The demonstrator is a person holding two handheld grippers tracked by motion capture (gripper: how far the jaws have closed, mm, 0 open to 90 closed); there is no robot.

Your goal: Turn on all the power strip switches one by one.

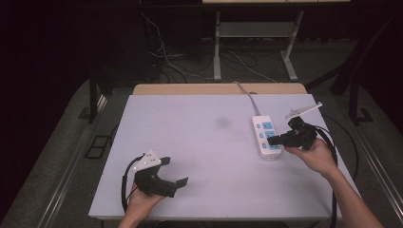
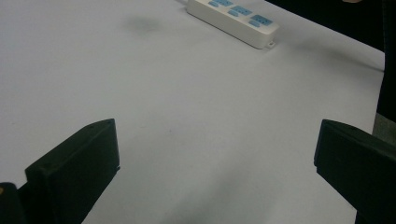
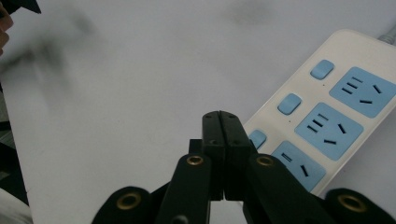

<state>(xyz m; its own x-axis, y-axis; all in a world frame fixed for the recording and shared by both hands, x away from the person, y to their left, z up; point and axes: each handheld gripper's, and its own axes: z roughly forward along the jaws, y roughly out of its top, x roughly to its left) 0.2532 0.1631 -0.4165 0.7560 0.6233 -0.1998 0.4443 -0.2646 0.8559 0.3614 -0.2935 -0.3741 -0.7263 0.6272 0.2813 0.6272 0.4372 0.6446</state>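
White plastic power strip (image 1: 266, 137) with three blue sockets and blue switches lies on the right half of the large white table (image 1: 204, 156), its long axis running near to far, its grey cable (image 1: 247, 95) leaving the far end toward the table's far edge. Around the table the room is dark, with grey carpet (image 1: 62, 156), loose wires and a white desk frame (image 1: 256, 42) beyond. The right gripper (image 1: 273, 139), jaws pressed together, sits over the strip's near end. The left gripper (image 1: 174, 172), jaws spread wide with nothing between them, hovers near the table's near-left edge.
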